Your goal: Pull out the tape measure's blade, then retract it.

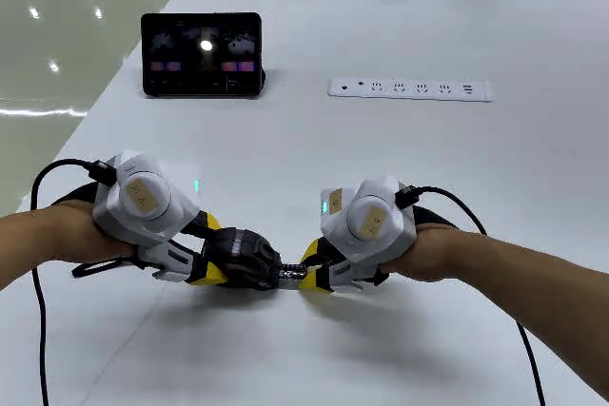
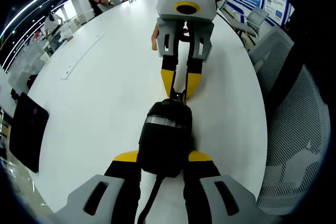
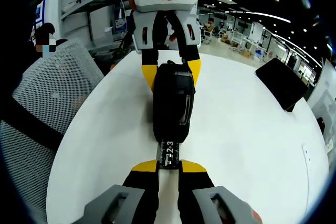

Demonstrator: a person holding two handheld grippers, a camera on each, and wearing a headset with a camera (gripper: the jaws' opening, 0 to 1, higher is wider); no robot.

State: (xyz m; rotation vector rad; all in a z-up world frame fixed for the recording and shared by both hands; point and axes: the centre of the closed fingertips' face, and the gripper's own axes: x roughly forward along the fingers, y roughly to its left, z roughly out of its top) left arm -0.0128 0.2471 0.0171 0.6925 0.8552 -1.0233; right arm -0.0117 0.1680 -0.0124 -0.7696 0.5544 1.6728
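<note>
Steady the black, boxy plastic tape measure [image 2: 165,129], clamped in the left tool [image 2: 163,156] on the white counter [image 2: 105,87]. With the right tool [image 3: 169,167] pinching the short numbered blade [image 3: 169,153], draw straight outward, level, avoiding kinks.

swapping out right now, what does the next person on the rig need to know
Left claw: shut on the black boxy tape measure, near the front edge of the white table.
Right claw: shut on the tip of the dark numbered blade.
Done: both grips are set. A short length of blade is out, with the first few numbers showing.
Left to do: move the claws apart to draw the blade out, then let it retract.
</note>
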